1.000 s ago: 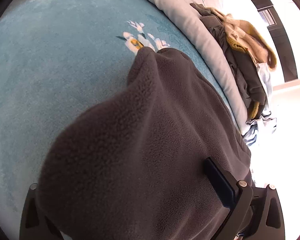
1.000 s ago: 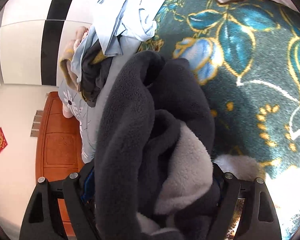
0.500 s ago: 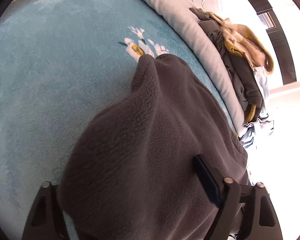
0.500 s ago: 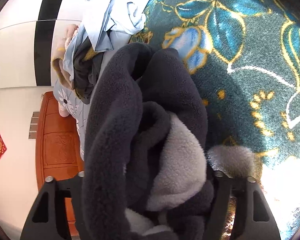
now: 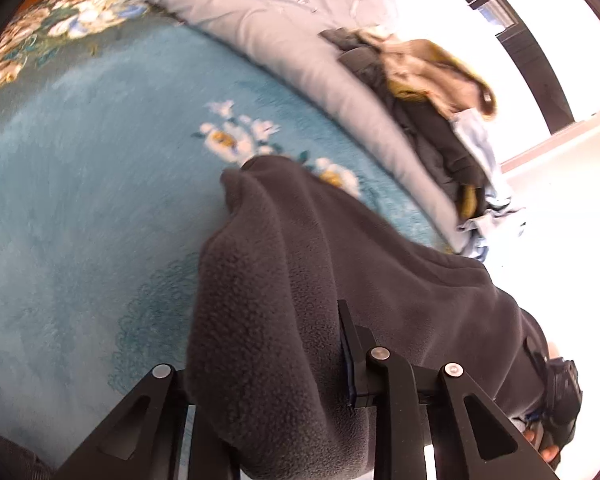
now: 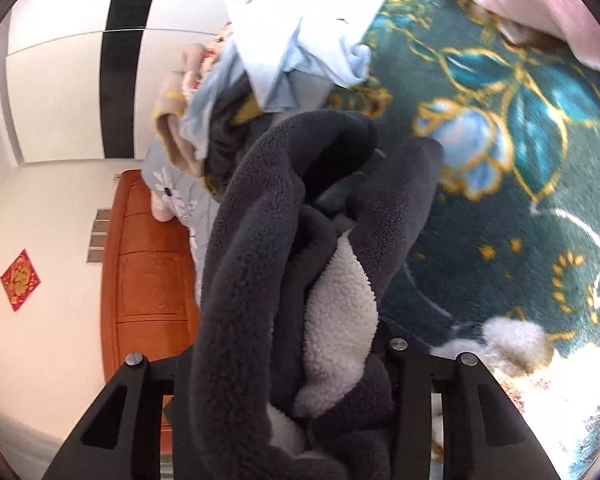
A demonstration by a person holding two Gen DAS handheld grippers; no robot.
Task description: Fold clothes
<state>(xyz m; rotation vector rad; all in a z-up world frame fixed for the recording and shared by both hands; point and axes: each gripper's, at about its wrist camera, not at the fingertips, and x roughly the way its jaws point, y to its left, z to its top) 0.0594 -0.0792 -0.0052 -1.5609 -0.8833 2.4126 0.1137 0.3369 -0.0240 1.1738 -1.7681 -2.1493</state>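
A dark grey fleece garment [image 5: 340,280] with a white fuzzy lining [image 6: 340,292] hangs bunched over a teal flowered blanket [image 5: 80,200]. In the left wrist view my left gripper [image 5: 268,380] has its jaws closing, and a thick fold of the fleece fills the gap and presses against the right pad [image 5: 350,360]. The fold covers the left pad. My right gripper [image 6: 288,380] also has its jaws closing, with a wad of fleece and lining squeezed between its fingers. That wad hides both right pads.
A heap of unfolded clothes [image 5: 432,120] in tan, black and pale blue lies on a grey flowered quilt [image 5: 300,40] beyond the fleece. In the right wrist view, an orange wooden headboard [image 6: 148,280] and a white wall stand left, with pink fabric [image 6: 540,8] top right.
Both grippers have narrowed around the fleece and risen. The garment now hangs higher off the blanket, and more of the quilt and the clothes heap shows.
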